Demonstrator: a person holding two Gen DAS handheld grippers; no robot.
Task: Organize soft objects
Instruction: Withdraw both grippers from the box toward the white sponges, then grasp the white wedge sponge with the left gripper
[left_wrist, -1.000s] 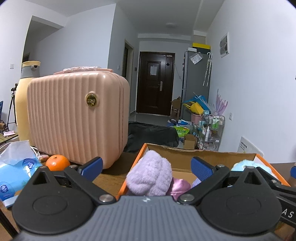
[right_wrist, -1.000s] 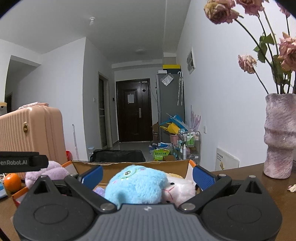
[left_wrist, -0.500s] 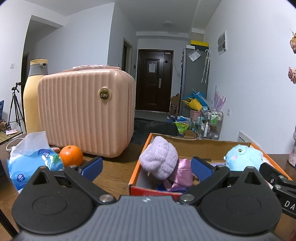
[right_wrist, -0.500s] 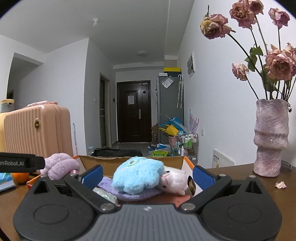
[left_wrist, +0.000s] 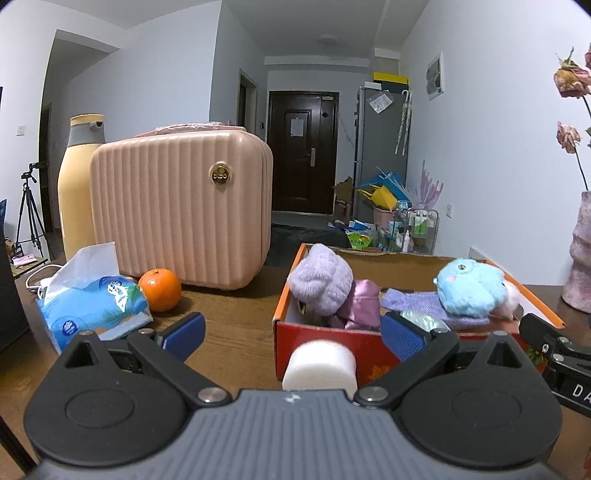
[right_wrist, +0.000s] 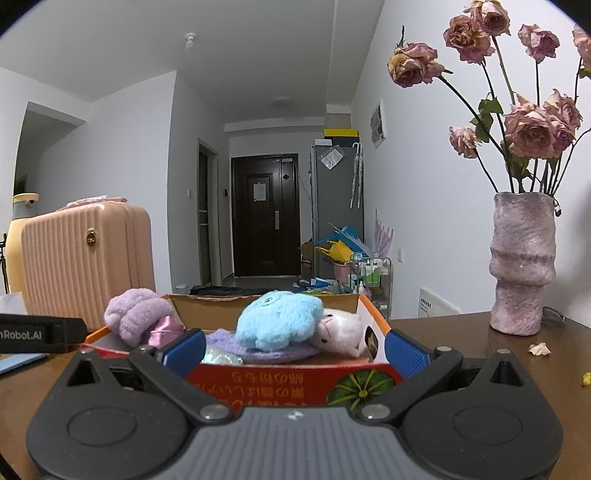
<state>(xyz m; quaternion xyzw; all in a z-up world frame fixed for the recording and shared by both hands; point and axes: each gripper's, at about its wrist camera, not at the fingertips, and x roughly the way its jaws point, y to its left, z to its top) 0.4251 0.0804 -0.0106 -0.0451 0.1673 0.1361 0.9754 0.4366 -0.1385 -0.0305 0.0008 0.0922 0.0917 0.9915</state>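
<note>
White foam cylinder (left_wrist: 320, 364) sits on the table (left_wrist: 229, 306) between the spread fingers of the left gripper (left_wrist: 291, 330), released, touching neither pad, just near of the red box (left_wrist: 328, 341). Right gripper (right_wrist: 293, 349) is released too, holding nothing, facing the box where the blue plush (right_wrist: 279, 319), purple plush (right_wrist: 135, 314) and white plush (right_wrist: 341, 328) lie.

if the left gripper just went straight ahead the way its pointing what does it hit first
Probably the white foam roll, which sits low between the open fingers of the left gripper, right in front of it. Behind the roll stands the red front wall of the cardboard box. How far apart they are is unclear.
</note>
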